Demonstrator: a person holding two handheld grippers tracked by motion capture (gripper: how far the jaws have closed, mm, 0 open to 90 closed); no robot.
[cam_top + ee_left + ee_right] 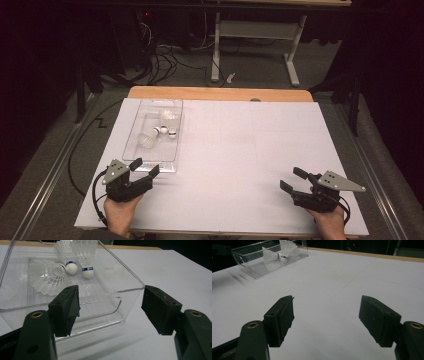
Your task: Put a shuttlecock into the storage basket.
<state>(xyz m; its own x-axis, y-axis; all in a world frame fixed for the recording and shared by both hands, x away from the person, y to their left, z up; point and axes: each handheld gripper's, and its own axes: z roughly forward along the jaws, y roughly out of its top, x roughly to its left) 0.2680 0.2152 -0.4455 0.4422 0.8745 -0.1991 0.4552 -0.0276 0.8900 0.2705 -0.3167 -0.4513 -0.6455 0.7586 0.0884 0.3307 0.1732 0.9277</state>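
**Tongs and Bin Status: Both Tongs Wide, Shuttlecocks in Clear Bin**

**Left tongs.** The left tongs (144, 166) sit at the near left of the bench (240, 165), held in the person's left hand (120, 212). The jaws stand wide apart and grip nothing. In the left gripper view, the left tongs (110, 307) point at the near end wall of the clear plastic bin (117, 293); one jaw lies in front of that wall and the other lies off its corner, over bare bench surface. Whether the jaw touches the wall cannot be told.

**Right tongs.** The right tongs (293, 180) sit at the near right of the bench, held in the person's right hand (332, 220), well apart from the bin. The jaws stand wide apart and grip nothing. In the right gripper view, the right tongs (325, 315) hang over bare white surface, with the bin (249, 258) far off at the upper left.

**Bin and contents.** The bin (131, 150) rests on the left half of the bench, its long side running away from the person. Three white shuttlecocks lie on its floor:

- One shuttlecock (48, 276) lies on its side nearest the left tongs, its skirt opening facing the camera.
- A second shuttlecock (65, 255) lies behind it, its cork tip pointing toward the near end.
- A third shuttlecock (85, 255) lies just beside the second, its cork tip likewise toward the near end.

All three group in the middle part of the bin (157, 131).
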